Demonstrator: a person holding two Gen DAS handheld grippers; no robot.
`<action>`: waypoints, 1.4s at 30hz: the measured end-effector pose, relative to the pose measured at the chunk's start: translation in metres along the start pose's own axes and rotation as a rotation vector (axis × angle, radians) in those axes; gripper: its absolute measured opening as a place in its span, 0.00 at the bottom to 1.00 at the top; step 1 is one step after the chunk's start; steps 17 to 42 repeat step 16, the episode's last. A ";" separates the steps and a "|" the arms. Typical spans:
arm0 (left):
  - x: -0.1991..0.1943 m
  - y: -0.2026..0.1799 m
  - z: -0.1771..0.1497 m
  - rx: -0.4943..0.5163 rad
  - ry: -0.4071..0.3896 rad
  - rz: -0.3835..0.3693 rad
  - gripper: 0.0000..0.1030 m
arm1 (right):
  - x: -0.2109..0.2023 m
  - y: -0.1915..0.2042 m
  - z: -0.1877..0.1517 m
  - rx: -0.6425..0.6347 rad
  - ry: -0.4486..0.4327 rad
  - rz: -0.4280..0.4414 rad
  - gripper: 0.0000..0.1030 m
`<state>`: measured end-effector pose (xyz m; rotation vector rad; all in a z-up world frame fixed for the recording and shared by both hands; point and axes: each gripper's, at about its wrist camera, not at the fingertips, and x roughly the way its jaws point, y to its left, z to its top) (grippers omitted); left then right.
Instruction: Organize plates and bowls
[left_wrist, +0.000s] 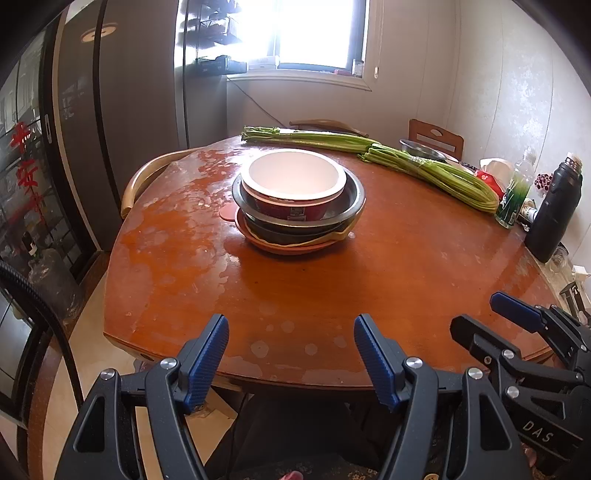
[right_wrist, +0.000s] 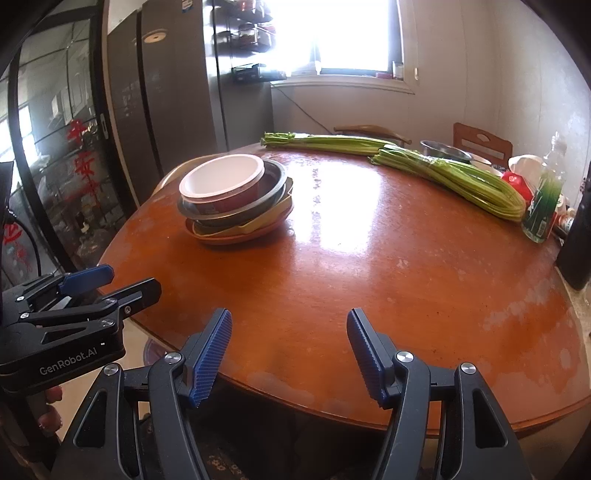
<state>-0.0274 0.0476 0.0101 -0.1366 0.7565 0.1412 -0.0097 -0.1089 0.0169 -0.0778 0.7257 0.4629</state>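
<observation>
Both grippers, left gripper and right gripper, hang wide and empty at the near edge of the desk. Well ahead sits one nested stack of plates and bowls, white bowl on top; the organizing looks essentially done.

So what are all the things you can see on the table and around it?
bowl: one, white inside, red outside, top of stack
metal basin: one, grey, beneath it
plate: one, orange, stack's bottom
celery bunches: two, green, far table side
steel bowl: one, silver, behind celery
bottle: one, clear, green label, right edge
flask: one, black, beside bottle
table: one, brown, round
chairs: two wooden, far side
left gripper: fingers blue, open
right gripper: fingers blue, open
</observation>
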 end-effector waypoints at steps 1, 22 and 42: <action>0.001 0.001 0.000 -0.003 0.000 0.000 0.68 | 0.001 -0.001 0.000 0.001 0.001 -0.002 0.65; 0.032 0.029 0.033 -0.026 0.035 0.007 0.68 | 0.021 -0.044 0.031 0.077 0.008 -0.042 0.65; 0.032 0.029 0.033 -0.026 0.035 0.007 0.68 | 0.021 -0.044 0.031 0.077 0.008 -0.042 0.65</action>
